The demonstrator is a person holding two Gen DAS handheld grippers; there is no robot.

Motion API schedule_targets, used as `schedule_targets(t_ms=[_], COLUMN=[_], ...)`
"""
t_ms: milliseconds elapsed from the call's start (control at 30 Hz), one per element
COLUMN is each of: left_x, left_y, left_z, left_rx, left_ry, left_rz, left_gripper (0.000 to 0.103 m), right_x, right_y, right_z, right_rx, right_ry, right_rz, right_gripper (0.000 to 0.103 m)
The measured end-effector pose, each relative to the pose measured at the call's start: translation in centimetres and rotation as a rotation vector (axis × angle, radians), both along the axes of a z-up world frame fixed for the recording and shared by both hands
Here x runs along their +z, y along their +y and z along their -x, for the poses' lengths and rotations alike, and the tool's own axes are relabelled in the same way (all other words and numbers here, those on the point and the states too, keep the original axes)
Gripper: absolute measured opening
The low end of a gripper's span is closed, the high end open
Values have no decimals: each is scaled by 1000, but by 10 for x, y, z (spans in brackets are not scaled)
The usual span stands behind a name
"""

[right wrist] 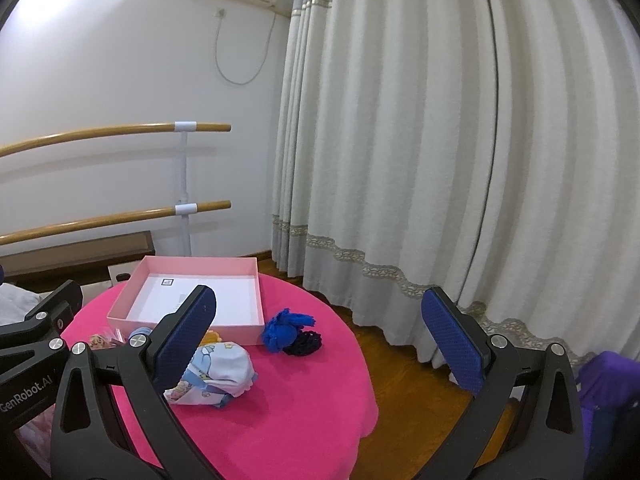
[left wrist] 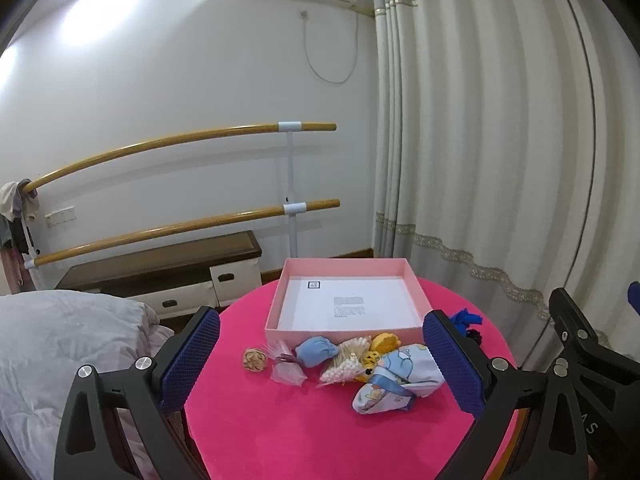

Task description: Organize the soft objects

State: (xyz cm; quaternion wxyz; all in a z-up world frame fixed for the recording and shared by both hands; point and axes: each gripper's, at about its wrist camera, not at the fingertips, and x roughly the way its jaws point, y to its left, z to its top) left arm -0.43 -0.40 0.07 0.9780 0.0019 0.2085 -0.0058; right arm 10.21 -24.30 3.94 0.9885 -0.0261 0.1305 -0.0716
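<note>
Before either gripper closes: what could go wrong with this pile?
1. The cotton swab bag, yellow toy and printed cloth overlap, so one pinch may drag neighbours.
2. The blue knit piece touches the black hairnet, which could snag.
3. The pink box looks light, so a bump may shift it.

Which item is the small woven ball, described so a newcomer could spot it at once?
Start at the pink box on the round magenta table. A row of soft items lies along the box's near wall; the woven ball sits at that row's left end, beside a clear pouch. It alone is tan, round and wicker-like.
</note>
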Motion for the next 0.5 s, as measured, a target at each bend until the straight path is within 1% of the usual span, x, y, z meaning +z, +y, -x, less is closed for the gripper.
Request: schedule_targets(t_ms=[500], left_x=[0], left_y=[5], left_z=[1], left_rx=[5], left_ry=[2], left_rz=[11], left_gripper=[100], right_x=[3], right_y=[5], right_z=[2], right_rx=[5], right_ry=[2], right_rz=[-4], right_gripper=[103])
